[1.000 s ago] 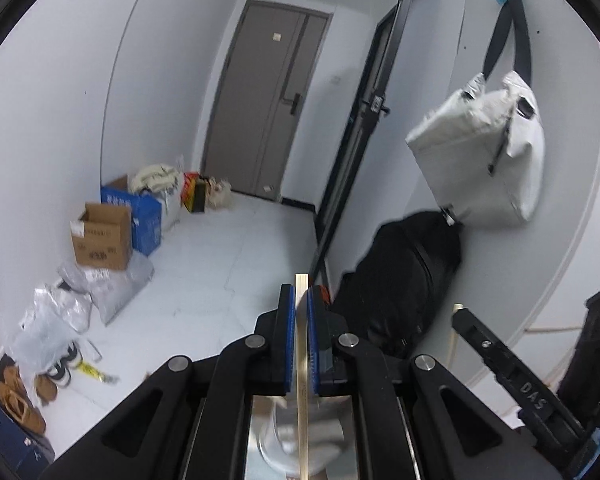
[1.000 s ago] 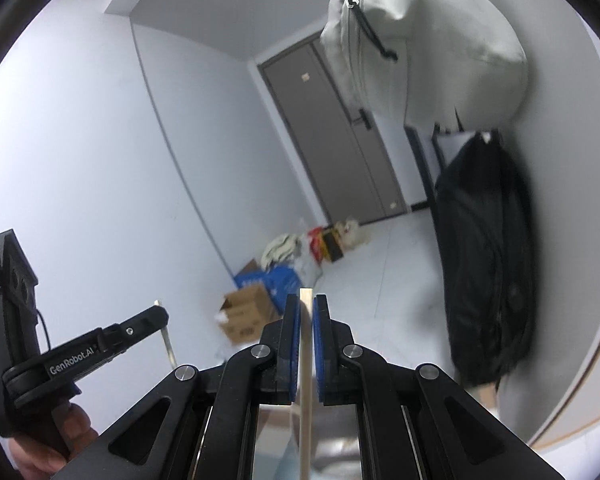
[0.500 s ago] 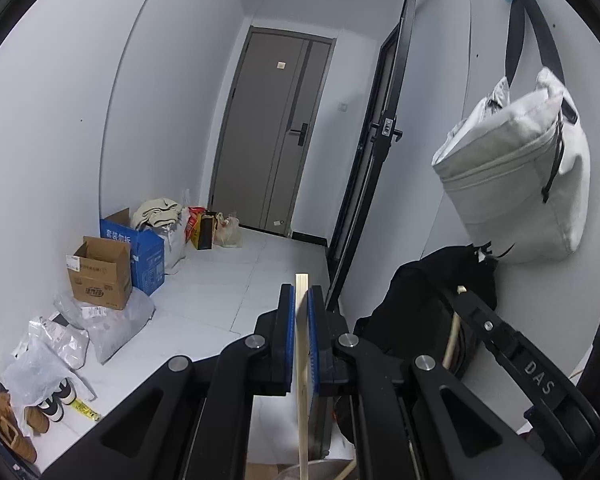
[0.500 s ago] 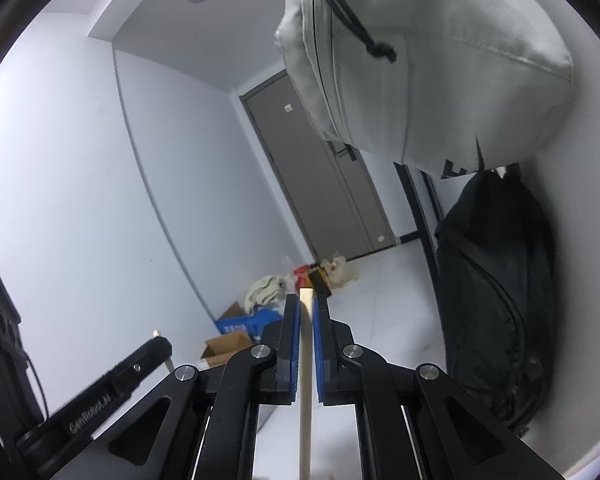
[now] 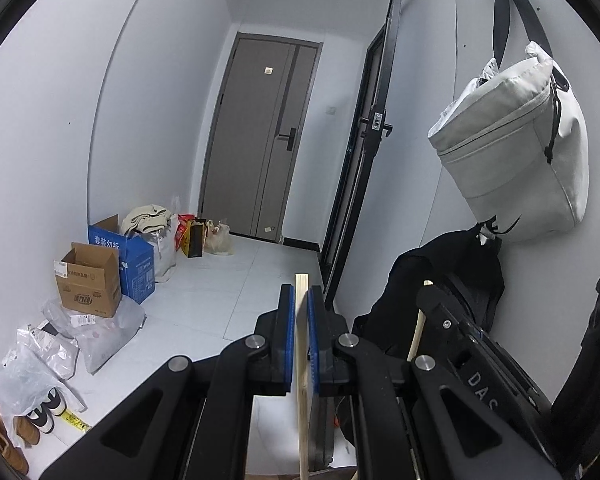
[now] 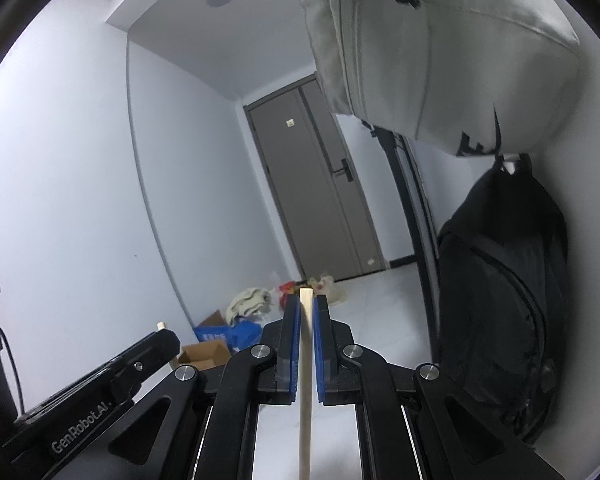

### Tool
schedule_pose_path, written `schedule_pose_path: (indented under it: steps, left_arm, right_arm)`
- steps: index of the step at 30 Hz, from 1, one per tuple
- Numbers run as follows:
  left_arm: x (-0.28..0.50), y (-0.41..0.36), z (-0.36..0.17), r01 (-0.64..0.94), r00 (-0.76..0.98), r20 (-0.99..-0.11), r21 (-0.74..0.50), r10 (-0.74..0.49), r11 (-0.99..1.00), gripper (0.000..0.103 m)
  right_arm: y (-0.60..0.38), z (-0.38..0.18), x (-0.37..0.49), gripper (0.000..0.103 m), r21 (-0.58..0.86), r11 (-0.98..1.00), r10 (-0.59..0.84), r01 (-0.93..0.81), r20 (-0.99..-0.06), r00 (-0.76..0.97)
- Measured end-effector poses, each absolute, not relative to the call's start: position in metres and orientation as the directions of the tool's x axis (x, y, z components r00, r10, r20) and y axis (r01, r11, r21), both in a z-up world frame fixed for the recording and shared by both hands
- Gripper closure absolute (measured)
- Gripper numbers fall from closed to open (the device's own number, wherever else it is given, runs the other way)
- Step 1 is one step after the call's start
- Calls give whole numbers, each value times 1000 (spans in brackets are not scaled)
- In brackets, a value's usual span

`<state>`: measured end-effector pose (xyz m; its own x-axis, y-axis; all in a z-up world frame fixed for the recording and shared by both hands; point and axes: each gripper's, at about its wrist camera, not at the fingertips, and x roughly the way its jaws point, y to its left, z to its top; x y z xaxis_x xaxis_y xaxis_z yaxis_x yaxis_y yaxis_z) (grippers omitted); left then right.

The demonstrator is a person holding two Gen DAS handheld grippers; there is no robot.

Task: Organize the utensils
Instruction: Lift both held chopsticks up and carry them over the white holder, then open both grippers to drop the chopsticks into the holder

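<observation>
Each of the two tongs is clamped on its own pale wooden stick, most likely a chopstick, and each stick runs upright through the blue pads, its squared top just clear of the tips and its lower length dropping out of the bottom of the picture. The left tongs grip the left chopstick; the right tongs grip the right chopstick. The two tools sit close side by side, so the right one shows at the right of the left wrist view and the left one at the lower left of the right wrist view. Where the sticks should go cannot be told: no holder, tray or worktop shows, only the white floor, a grey door, a hanging grey bag and a black backpack
</observation>
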<state>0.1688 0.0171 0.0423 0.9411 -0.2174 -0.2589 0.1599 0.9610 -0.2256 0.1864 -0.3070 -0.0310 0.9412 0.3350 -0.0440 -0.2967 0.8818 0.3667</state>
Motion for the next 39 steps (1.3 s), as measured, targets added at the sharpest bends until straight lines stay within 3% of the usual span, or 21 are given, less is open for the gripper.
schedule_pose_path:
  steps: [10,32,37,39]
  left_arm:
    - [172,15,31,181,929,-278,-231,-243,956,101]
    - [145,-4,26,369,793,-441,-202,-421,907,101]
    - [148,-5,21,400,702,-525,-268,-482,876,96]
    - [147,-3,18,392,678,-560,-273,-476,879,87]
  right_arm:
    - [-309,-40,171,97,317,893,345,-320,-23,938]
    - [-342,-70,121,97,319,836,514,-446,-172,840]
    - [-346,-71,114,97,352,817,542,-456,-201,816]
    - [-351,-71,105,95,360,817,541,-451,-206,815]
